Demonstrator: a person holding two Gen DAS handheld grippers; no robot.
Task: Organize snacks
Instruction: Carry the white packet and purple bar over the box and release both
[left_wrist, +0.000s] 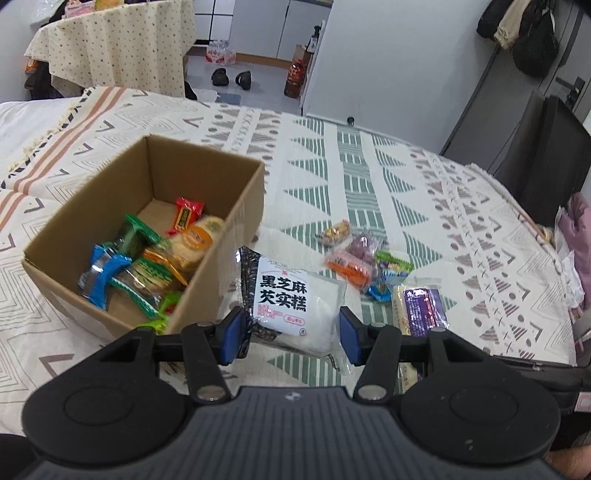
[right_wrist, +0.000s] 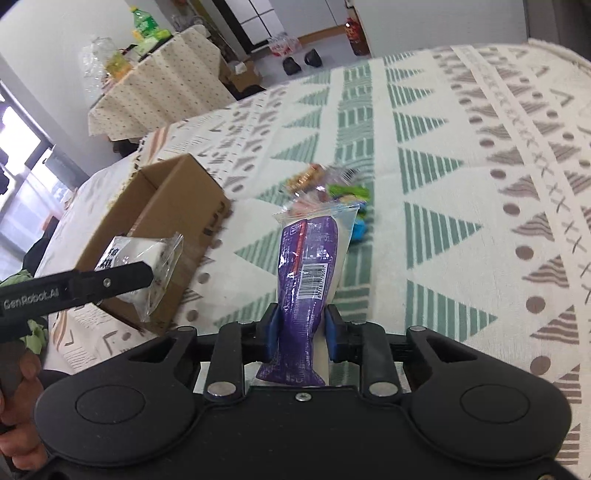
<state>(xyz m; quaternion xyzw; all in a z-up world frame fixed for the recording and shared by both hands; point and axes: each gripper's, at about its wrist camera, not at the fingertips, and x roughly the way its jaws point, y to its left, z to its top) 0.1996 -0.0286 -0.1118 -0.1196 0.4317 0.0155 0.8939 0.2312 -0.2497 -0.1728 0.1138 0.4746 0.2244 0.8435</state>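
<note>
Patterned bedspread (left_wrist: 369, 177) below us: our left gripper (left_wrist: 291, 334) clamps a white packet (left_wrist: 291, 302) (cardboard box (left_wrist: 229, 221) at ten o'clock); our right gripper (right_wrist: 302, 332) pinches a purple packet (right_wrist: 308, 266).

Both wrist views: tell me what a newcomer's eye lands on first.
The left hand-held gripper clamps a white packet with bold black characters just right of the cardboard box of bright snacks. The right hand-held gripper pinches a purple-and-white packet above the patterned cloth.

left gripper (left_wrist: 291, 338) jaws clamp white sesame-cake packet (left_wrist: 295, 302) | cardboard box (left_wrist: 207, 254) (snacks inside) just left
</note>
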